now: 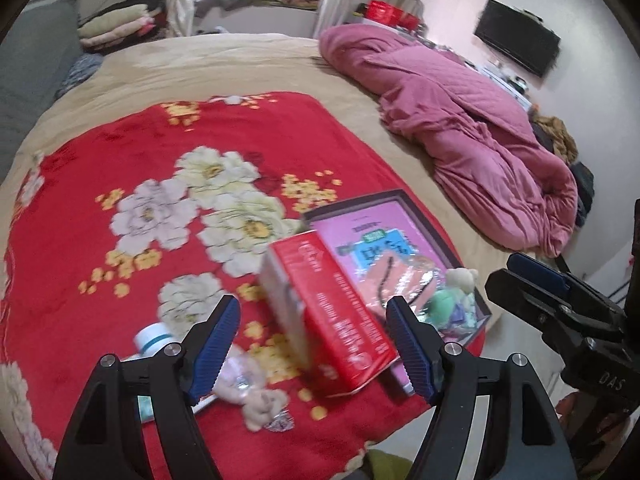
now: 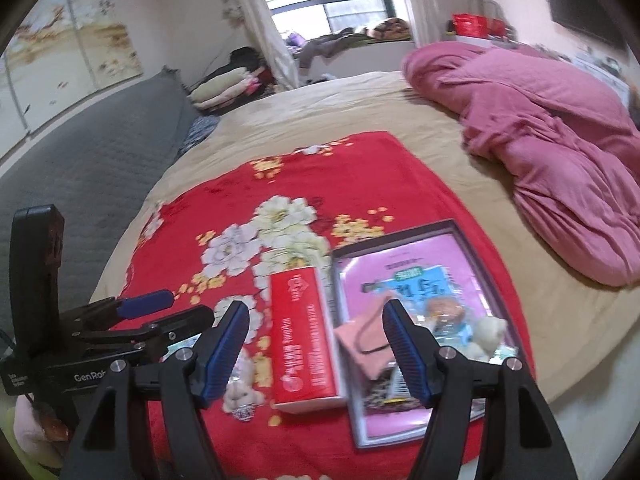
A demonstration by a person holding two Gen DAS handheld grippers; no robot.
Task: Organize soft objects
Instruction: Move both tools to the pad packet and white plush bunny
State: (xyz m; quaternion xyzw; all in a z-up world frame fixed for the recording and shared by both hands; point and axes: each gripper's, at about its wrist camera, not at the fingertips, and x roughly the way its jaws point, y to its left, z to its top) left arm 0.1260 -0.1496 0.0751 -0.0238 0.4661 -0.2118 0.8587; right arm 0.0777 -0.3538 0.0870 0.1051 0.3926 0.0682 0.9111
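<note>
Room: you stand at a bed (image 2: 360,96) in a cluttered bedroom, a window behind it and a pink quilt (image 2: 560,152) heaped on its right side.
Surface: a red floral blanket (image 2: 360,168) spread over the beige cover carries everything.
Tray: a shallow dark-rimmed tray (image 2: 400,238) lies at the blanket's near right, already holding a pink printed packet, a pink pouch (image 2: 362,346) and a small plush bear (image 2: 490,334).
Box: a red carton (image 2: 300,332) lies just left of the tray, its long axis running away from you, one near corner at the tray's edge.
Loose toy: one small beige plush bear (image 1: 262,398) lies on the blanket left of the carton, near a white bottle (image 1: 154,338); its pose is too blurred to read.
Left tongs (image 1: 312,344): apart, nothing between them, above the carton.
Right tongs (image 2: 316,350): apart, empty, above carton and tray.
Advice: bring your left tongs low over the loose bear, pinch its body rather than a limb, and clear the carton before dropping it in the tray.
</note>
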